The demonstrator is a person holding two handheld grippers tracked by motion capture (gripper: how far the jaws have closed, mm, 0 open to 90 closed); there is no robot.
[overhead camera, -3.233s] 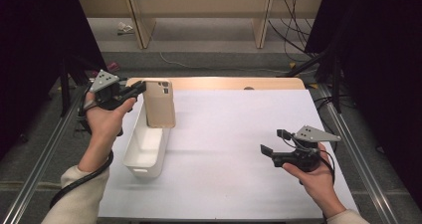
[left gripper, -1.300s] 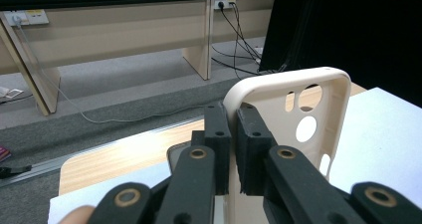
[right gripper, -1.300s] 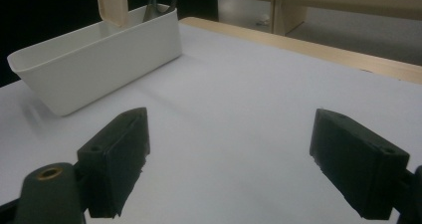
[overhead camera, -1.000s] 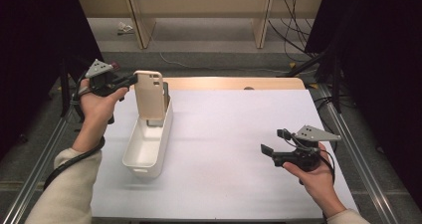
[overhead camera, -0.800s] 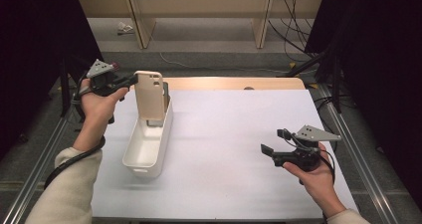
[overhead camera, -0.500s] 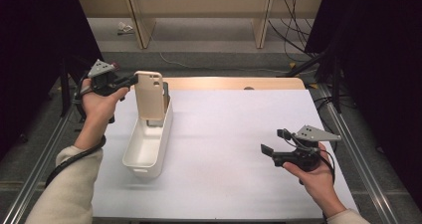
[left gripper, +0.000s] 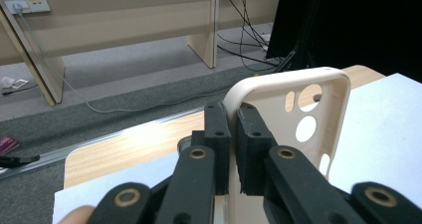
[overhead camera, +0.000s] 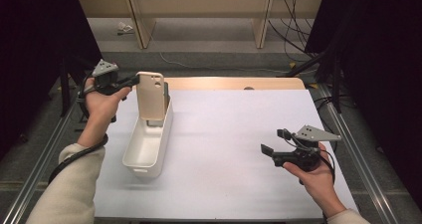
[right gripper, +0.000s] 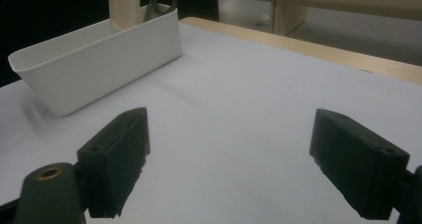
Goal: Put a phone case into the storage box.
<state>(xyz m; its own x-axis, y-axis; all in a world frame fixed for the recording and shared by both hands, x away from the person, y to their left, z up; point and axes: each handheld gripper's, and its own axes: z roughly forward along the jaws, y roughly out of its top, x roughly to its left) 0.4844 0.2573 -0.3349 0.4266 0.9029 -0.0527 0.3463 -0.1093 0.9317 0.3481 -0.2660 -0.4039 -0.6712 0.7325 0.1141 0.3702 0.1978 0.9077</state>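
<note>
I have the beige phone case (overhead camera: 151,95) clamped by its side rim in my left gripper (overhead camera: 130,80); in the left gripper view the jaws stand narrow, one pad on each face of that rim, with the camera cut-outs of the case to their right. The case stands upright, its lower end dipped into the far end of the white bin (overhead camera: 148,144), which lies lengthwise near the left edge of the desk (overhead camera: 234,134), closer to the far left corner. As I judge it, the carry is done and the placing is half done: the case is over and partly inside the bin but not yet let go, so what is left is to lower it the rest of the way, open the jaws and draw back.

My left hand (overhead camera: 99,102) reaches forward along the left edge, forearm stretched out, gripper pointing level toward the case. My right hand (overhead camera: 311,171) rests near the right near corner of the desk, holding the right gripper (overhead camera: 278,145) low and aimed across the white surface toward the bin; its jaws stand wide with nothing between them.
</note>
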